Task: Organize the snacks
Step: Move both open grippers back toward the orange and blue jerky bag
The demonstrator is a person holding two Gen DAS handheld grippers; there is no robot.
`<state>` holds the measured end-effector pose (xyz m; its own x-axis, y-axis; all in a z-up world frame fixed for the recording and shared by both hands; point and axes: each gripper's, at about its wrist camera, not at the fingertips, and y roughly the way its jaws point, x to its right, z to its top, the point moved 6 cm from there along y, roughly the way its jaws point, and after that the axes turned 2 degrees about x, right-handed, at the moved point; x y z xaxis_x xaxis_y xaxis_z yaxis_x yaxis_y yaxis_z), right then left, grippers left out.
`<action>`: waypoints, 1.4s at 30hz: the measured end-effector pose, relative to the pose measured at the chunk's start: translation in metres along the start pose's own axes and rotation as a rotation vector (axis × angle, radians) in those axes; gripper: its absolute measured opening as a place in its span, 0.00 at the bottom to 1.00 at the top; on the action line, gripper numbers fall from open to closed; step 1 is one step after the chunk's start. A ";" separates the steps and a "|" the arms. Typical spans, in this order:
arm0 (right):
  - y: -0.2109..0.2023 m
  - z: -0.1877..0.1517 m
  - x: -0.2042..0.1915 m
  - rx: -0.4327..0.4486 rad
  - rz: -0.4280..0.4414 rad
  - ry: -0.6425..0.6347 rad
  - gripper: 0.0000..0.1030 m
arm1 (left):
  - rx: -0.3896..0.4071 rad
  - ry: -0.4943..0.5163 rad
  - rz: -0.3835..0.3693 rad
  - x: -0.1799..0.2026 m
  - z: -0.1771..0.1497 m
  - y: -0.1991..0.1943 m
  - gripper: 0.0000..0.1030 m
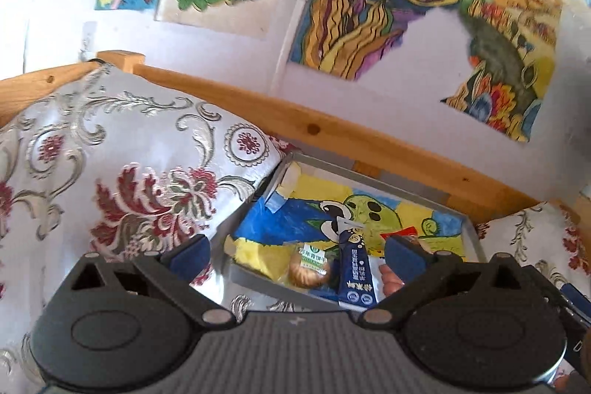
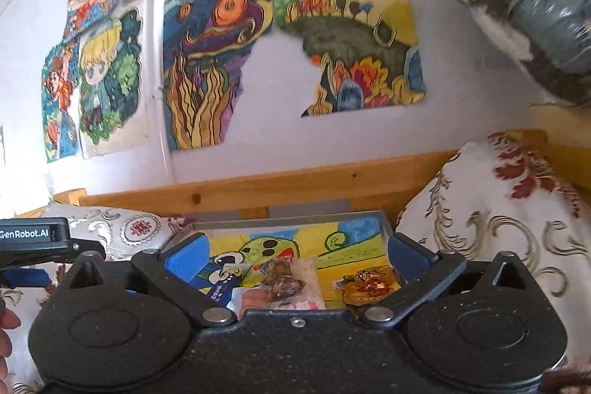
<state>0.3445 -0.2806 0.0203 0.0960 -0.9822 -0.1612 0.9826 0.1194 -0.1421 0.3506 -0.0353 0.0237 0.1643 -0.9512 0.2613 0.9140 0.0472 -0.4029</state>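
Snacks sit loose in the grey tray [image 1: 436,189] between the cushions: a round biscuit [image 1: 308,269] beside a blue sachet [image 1: 354,268]. Both your left gripper [image 1: 297,255] and right gripper [image 2: 297,255] hover spread and empty; descend squarely over one packet.

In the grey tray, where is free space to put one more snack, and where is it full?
Free: the far half of the grey tray, between its back wall and the snacks. Crowded: the near edge, where the round biscuit pack, dark blue stick pack, pink packet and orange packet lie close together, some overlapping.
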 end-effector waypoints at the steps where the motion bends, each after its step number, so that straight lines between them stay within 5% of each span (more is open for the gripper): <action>1: -0.007 0.001 0.000 0.004 -0.003 0.003 0.99 | 0.006 -0.006 0.001 -0.001 -0.001 -0.006 1.00; 16: -0.095 -0.013 -0.009 -0.024 -0.003 0.007 0.99 | 0.058 0.014 -0.009 -0.021 -0.035 -0.089 1.00; 42: -0.169 -0.080 -0.040 -0.304 -0.029 0.032 0.99 | -0.031 0.132 -0.034 -0.064 -0.103 -0.157 1.00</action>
<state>0.1618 -0.2501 -0.0273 0.0586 -0.9814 -0.1829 0.8918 0.1338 -0.4321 0.1580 -0.0138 -0.0201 0.0809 -0.9841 0.1583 0.9061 0.0064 -0.4229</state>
